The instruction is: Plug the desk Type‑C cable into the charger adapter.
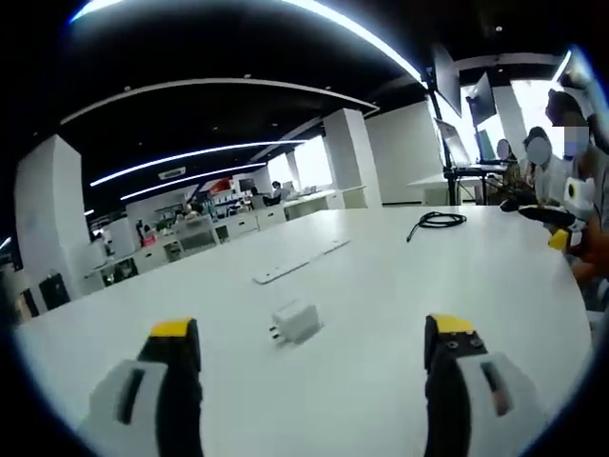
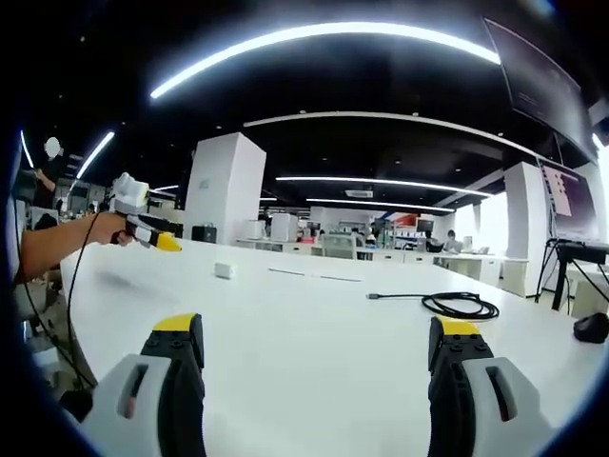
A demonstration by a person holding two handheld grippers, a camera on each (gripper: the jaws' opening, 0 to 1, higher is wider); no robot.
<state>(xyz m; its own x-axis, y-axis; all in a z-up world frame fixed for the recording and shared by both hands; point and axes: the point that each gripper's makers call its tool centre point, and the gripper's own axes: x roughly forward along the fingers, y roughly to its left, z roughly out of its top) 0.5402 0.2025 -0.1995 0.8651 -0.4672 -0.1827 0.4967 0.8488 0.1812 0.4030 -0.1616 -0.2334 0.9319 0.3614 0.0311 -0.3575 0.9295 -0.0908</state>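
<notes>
Both our left tongs [image 1: 314, 347] and right tongs [image 2: 319, 347] gape empty above the counter [image 2: 314, 324]. Beyond the adapter [image 1: 295, 321] lies the coiled cable [image 2: 455, 304], limp; we'd grip its stiff plug [image 2: 373, 296].

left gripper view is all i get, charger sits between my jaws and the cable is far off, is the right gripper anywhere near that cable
Observer: Yes. In the right gripper view the coiled black cable lies on the white table ahead of the right gripper, whose jaws stand open and hold nothing.
Operator: can you see the plug end
Observer: Yes. A straight length runs from the coil to the plug, which lies flat on the table, pointing toward the charger.
Operator: anything else near it
Observer: A dark object sits beyond the coil at the view's edge; I cannot tell what it is.
</notes>
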